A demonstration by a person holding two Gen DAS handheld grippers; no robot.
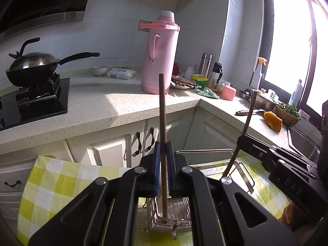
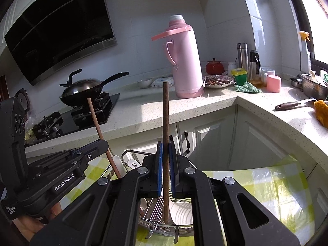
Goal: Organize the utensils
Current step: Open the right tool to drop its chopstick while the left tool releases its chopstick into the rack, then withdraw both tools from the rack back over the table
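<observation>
Hard daylight from window [image 1: 291, 47] on right, panes blown out white. Sun patches on worktop [image 1: 114, 102]; pink flask [image 1: 160, 59] throws shadow toward near edge. Cupboard fronts below in shade. Range hood [image 2: 59, 30] far left near black. Strong fisheye bending, dark corners. Focus sharp; plastic-covered check cloth [image 2: 272, 184] glares.

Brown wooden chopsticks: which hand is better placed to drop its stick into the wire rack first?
Left, marginally: its brown wooden chopstick has its tip already inside the metal wire rack; the right's stick seems similarly low.
</observation>
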